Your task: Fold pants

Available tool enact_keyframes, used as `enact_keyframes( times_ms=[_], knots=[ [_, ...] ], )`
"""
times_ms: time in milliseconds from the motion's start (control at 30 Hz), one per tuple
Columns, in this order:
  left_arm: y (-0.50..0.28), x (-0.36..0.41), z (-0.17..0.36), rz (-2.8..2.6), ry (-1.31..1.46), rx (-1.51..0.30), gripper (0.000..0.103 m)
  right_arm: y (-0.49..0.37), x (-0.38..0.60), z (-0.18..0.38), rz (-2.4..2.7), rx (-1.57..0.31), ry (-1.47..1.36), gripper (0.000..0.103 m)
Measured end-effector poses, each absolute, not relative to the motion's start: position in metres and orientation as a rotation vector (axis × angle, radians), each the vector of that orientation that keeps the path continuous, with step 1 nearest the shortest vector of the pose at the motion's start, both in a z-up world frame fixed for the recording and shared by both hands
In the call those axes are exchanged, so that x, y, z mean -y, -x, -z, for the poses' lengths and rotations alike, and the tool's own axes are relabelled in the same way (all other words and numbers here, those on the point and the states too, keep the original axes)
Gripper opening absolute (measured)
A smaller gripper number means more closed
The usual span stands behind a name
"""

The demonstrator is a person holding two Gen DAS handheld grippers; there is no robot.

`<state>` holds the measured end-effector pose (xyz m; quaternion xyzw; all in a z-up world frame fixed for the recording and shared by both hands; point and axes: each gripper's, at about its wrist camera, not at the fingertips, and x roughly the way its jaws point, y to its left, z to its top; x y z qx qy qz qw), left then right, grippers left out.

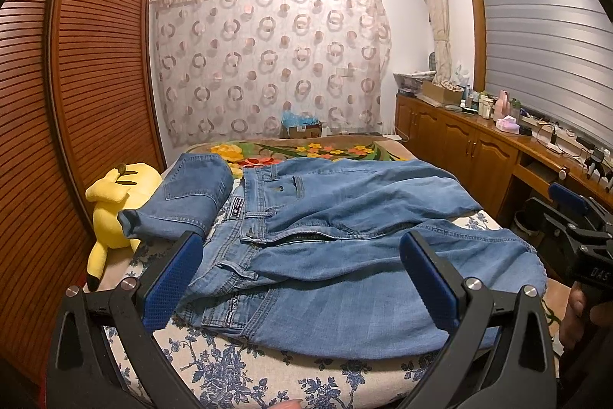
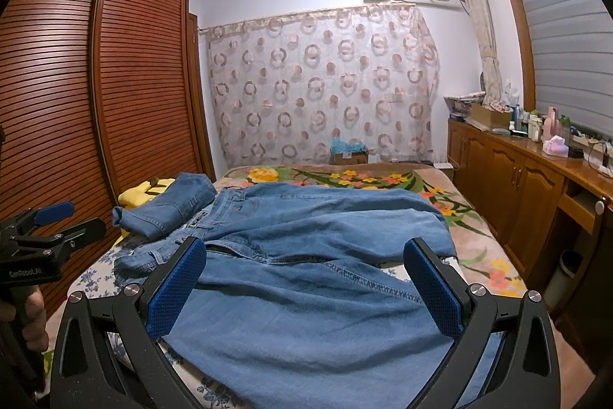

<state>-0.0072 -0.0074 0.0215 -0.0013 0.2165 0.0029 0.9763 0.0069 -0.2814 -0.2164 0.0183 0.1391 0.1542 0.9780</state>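
Left gripper [image 1: 300,278] nearest lens, jaws spread wide, empty, hovering over jeans [image 1: 345,255] at the waistband end; right gripper [image 2: 306,288] likewise wide and empty over the leg end. Jeans lie on the bed [image 1: 230,370], long axis running left-right across both tools

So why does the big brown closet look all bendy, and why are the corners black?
In the left wrist view the wardrobe bows outward because the fisheye lens curves straight lines near the edges; the black corners are the lens rim. The right wrist view bends the wardrobe the same way, while the jeans in the middle stay sharp, lit evenly without glare.
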Motion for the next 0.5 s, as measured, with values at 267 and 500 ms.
enact_keyframes(
  times_ms=[267, 500],
  knots=[
    [0.0081, 0.0086, -0.0239, -0.007, 0.0, -0.434, 0.103, -0.0062, 0.2808, 0.2161, -0.31, -0.276, -0.038, 0.103],
    [0.0086, 0.0085, -0.0237, -0.006, 0.0, -0.432, 0.103, -0.0056, 0.2809, 0.2155, -0.31, -0.273, -0.039, 0.103]
  ],
)
